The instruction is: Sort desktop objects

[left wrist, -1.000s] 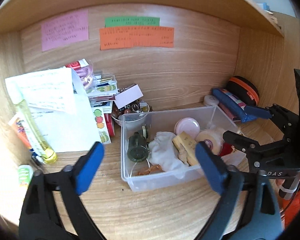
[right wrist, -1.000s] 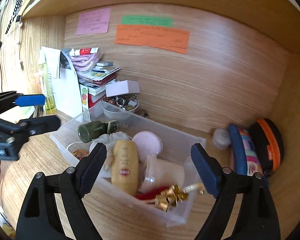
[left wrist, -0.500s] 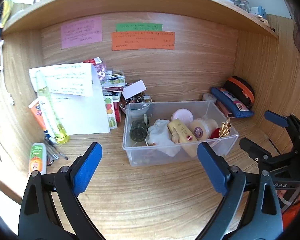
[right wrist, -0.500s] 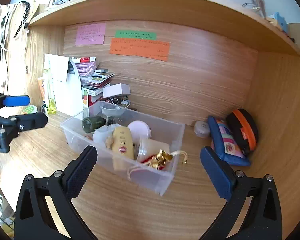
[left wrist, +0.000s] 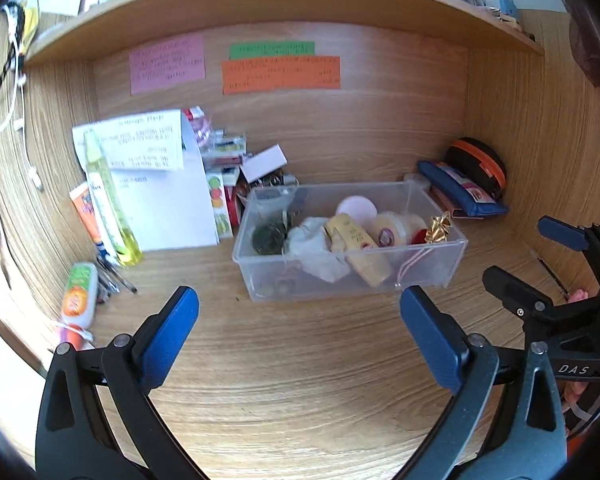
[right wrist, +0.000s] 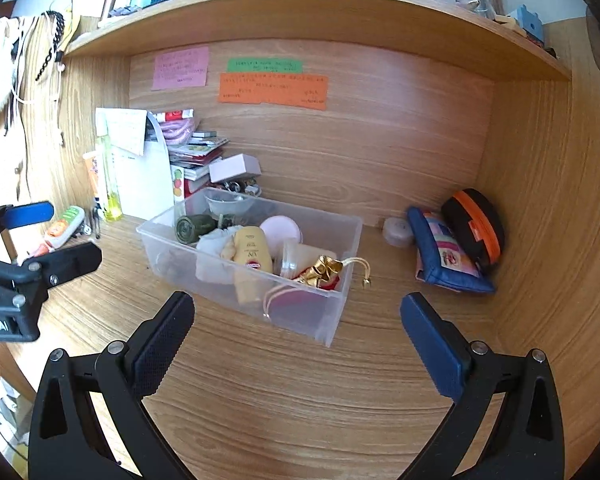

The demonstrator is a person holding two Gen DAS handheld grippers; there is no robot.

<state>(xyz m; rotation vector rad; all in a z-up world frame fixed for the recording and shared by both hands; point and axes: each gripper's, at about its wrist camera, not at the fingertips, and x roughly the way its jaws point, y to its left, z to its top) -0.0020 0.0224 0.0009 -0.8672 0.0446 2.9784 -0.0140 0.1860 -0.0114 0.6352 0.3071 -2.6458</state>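
Observation:
A clear plastic bin (left wrist: 352,280) (right wrist: 332,312) stands on the wooden desk. It holds a yellow tube (left wrist: 358,248) (right wrist: 252,254), a white cloth (left wrist: 314,246), a dark green jar (right wrist: 190,229), a pink lid (right wrist: 280,232) and a gold pouch (right wrist: 320,270). My left gripper (left wrist: 300,338) is open and empty, in front of the bin. My right gripper (right wrist: 296,342) is open and empty, in front of the bin's near right corner. Each gripper shows at the edge of the other's view.
A blue pencil case (right wrist: 444,256) and a black-and-orange case (right wrist: 474,228) lie at the back right. Papers, a yellow bottle (left wrist: 108,204), stacked boxes and a small bowl stand at the back left. An orange-and-green tube (left wrist: 78,292) lies at the left edge. A shelf hangs overhead.
Both grippers have pulled back from the bin toward the desk's front. The bin and its contents look smaller and have not moved. Both grippers stay open.

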